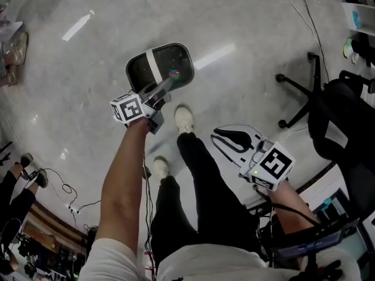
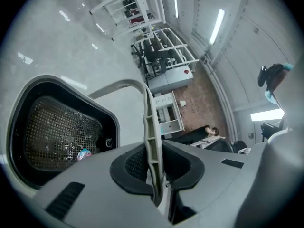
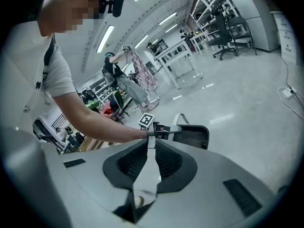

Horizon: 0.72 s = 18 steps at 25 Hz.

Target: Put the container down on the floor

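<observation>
A black mesh container (image 1: 170, 63) with a pale grey handle (image 1: 153, 63) hangs from my left gripper (image 1: 163, 93) over the shiny floor. In the left gripper view the handle (image 2: 148, 127) runs edge-on between the pads, which press on it, and the container (image 2: 57, 127) tips away to the left. A small round coloured thing (image 2: 84, 154) lies inside. Whether the container's bottom touches the floor is hidden. My right gripper (image 1: 235, 139) is held low by the person's right leg, jaws together with nothing in them (image 3: 151, 146). The right gripper view shows the container (image 3: 194, 137) beyond its tips.
The person's white shoes (image 1: 184, 119) stand just near the container. A black office chair (image 1: 343, 116) and its base (image 1: 299, 89) are at the right. Cables (image 1: 304, 13) trail across the floor at top right. Another person's legs (image 1: 17, 192) show at the left edge.
</observation>
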Tool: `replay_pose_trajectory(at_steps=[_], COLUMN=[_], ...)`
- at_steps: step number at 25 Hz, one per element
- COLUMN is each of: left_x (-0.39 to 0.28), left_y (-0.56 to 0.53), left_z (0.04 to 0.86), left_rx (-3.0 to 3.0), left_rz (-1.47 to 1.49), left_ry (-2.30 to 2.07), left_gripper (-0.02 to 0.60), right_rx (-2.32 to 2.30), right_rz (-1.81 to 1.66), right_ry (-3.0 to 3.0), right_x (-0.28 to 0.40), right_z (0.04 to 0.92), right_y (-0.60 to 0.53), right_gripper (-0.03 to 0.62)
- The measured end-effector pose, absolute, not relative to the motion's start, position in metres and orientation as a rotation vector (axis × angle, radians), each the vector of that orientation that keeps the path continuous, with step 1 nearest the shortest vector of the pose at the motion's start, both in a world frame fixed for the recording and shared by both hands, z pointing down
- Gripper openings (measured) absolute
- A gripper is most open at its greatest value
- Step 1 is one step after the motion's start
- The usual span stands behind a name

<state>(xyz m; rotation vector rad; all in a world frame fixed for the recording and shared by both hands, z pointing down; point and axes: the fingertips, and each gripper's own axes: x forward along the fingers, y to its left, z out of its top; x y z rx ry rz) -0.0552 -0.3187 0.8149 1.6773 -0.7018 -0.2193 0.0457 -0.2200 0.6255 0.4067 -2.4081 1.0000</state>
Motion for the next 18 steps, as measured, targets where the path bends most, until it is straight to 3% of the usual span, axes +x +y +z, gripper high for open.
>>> replay_pose_trajectory(at_steps=[18], left_x=[-0.087], left_y=[-0.318], left_z=[0.863], left_rx=[1.681], left_rz=[-0.176], left_ry=[-0.706], left_gripper=[0.067], right_rx=[0.393], right_rz=[1.069], right_ry=[-2.349], right_x=[0.042], right_z=[0.668], right_y=[-0.203], right_gripper=[0.031])
